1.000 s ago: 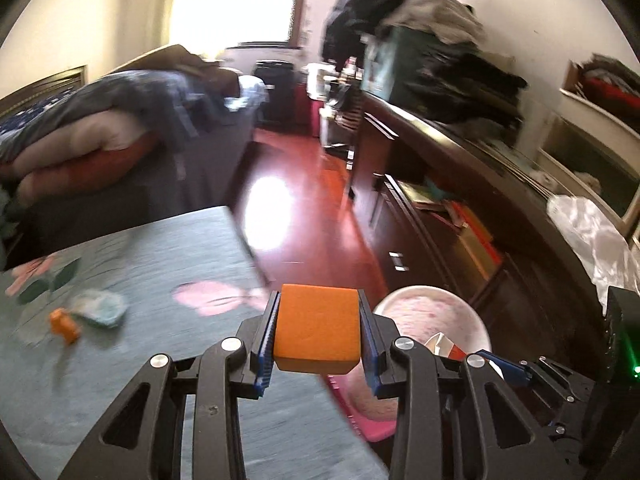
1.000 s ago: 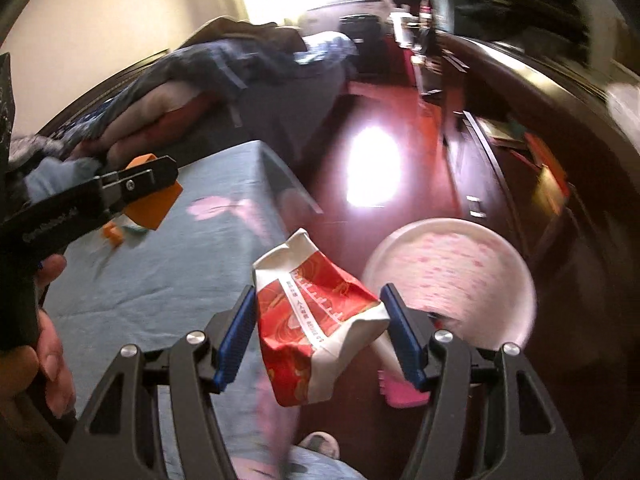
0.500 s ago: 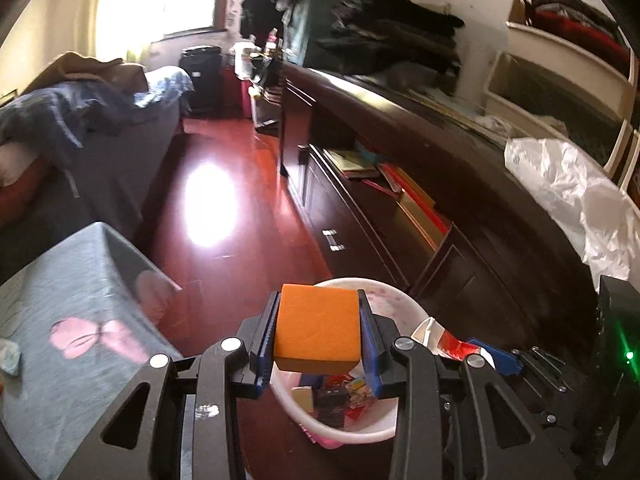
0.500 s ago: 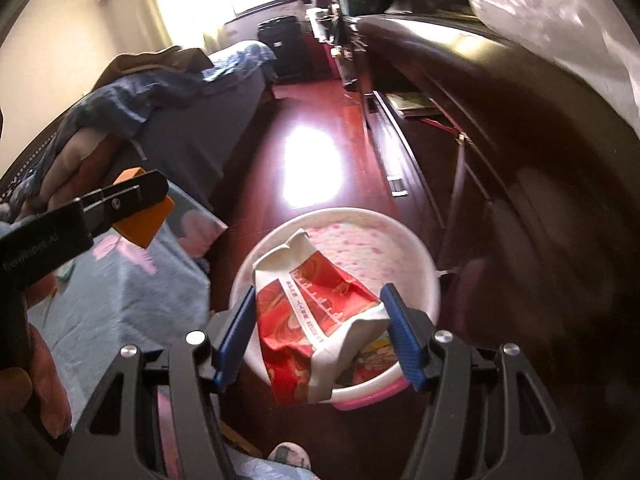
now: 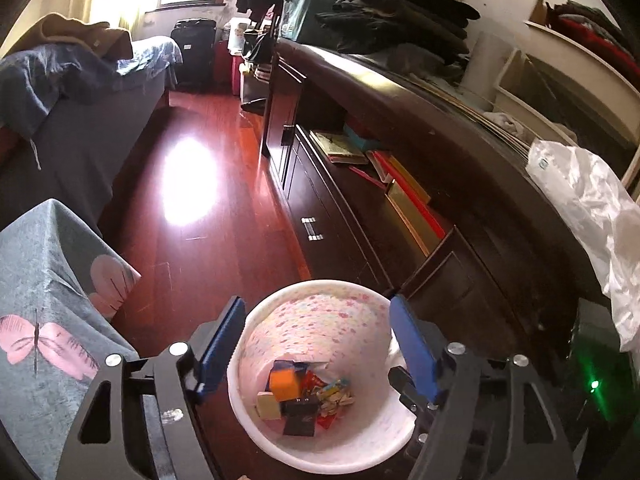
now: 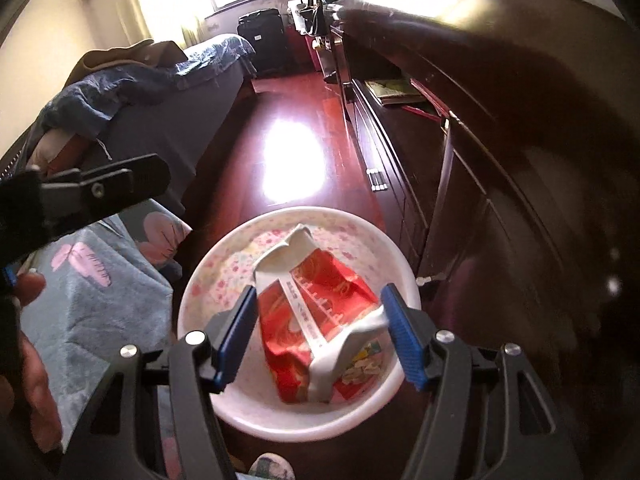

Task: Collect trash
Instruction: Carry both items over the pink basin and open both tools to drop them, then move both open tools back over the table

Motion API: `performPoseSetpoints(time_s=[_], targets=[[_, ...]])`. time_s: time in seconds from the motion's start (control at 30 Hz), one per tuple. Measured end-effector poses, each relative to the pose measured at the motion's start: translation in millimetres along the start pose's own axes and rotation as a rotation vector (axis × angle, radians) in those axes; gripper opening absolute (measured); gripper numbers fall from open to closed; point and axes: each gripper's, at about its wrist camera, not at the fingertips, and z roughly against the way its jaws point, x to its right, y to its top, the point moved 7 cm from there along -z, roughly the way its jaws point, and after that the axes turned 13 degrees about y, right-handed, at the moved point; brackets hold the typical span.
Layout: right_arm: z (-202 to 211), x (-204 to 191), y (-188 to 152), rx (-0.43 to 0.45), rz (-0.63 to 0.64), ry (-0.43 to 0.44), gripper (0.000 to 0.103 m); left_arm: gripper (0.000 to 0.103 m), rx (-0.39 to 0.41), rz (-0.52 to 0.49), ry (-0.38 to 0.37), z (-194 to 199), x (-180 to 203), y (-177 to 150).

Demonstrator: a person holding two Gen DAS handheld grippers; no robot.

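Note:
A white bin (image 5: 320, 285) with a pink flower pattern stands on the floor below both grippers. My left gripper (image 5: 318, 344) hangs over it, its jaws opening with nothing between them. The orange block (image 5: 285, 385) lies at the bottom of the bin among several wrappers and small boxes. In the right wrist view my right gripper (image 6: 318, 332) is over the bin (image 6: 296, 210). Its jaws are opening, and the crumpled red and white wrapper (image 6: 316, 320) still sits between the pads, touching both. One finger of the left gripper (image 6: 100, 188) shows at the left, with a hand (image 6: 28, 320) below it.
A table with a grey-blue butterfly cloth (image 5: 48, 300) stands left of the bin. A long dark wood cabinet (image 5: 360, 240) runs along the right, with a white plastic bag (image 5: 592, 208) on top. A bed (image 5: 80, 112) stands across the red wood floor (image 5: 192, 240).
Both grippers swung from over the table to over the bin and dipped lower. The left gripper opened and let go of the orange block, which now lies in the bin. The wrapper stays between the right pads.

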Motion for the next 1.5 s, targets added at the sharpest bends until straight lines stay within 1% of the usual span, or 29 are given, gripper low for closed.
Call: performPoseSetpoints(time_s=[0.03, 0.13, 0.33, 0.43, 0.5, 0.57, 0.63, 0.8, 0.97, 1.13, 1.3, 1.5], targets=[[-2, 1, 0, 0.001, 0.002, -0.008, 0.076, 0.078, 0.002, 0.003, 0.004, 0, -2, 0], [-5, 0, 0, -0.002, -0.001, -0.014, 0.077, 0.083, 0.017, 0.011, 0.023, 2, -9, 3], [-5, -5, -3, -0.018, 0.008, -0.027, 0.078, 0.088, 0.036, 0.018, 0.076, 7, -27, 6], [-1, -12, -5, -0.024, 0.015, -0.027, 0.079, 0.089, 0.043, 0.023, 0.095, 13, -35, 5], [2, -18, -7, -0.033, 0.015, -0.027, 0.084, 0.089, 0.050, 0.028, 0.107, 18, -40, 6], [5, -27, -9, -0.037, 0.017, -0.018, 0.085, 0.092, 0.062, 0.035, 0.120, 25, -48, 7], [8, -37, -10, -0.044, 0.024, -0.006, 0.086, 0.093, 0.076, 0.045, 0.143, 34, -58, 7], [17, -73, -12, -0.053, 0.059, 0.042, 0.089, 0.096, 0.096, 0.079, 0.201, 57, -90, 3], [20, -125, -17, -0.069, 0.129, 0.113, 0.091, 0.098, 0.104, 0.138, 0.265, 81, -134, -9], [18, -178, -24, -0.093, 0.196, 0.183, 0.091, 0.099, 0.103, 0.212, 0.340, 106, -187, -24], [16, -230, -34, -0.116, 0.266, 0.250, 0.091, 0.099, 0.099, 0.295, 0.434, 126, -242, -43], [13, -285, -44, -0.139, 0.340, 0.307, 0.091, 0.099, 0.084, 0.423, 0.546, 143, -315, -73]])
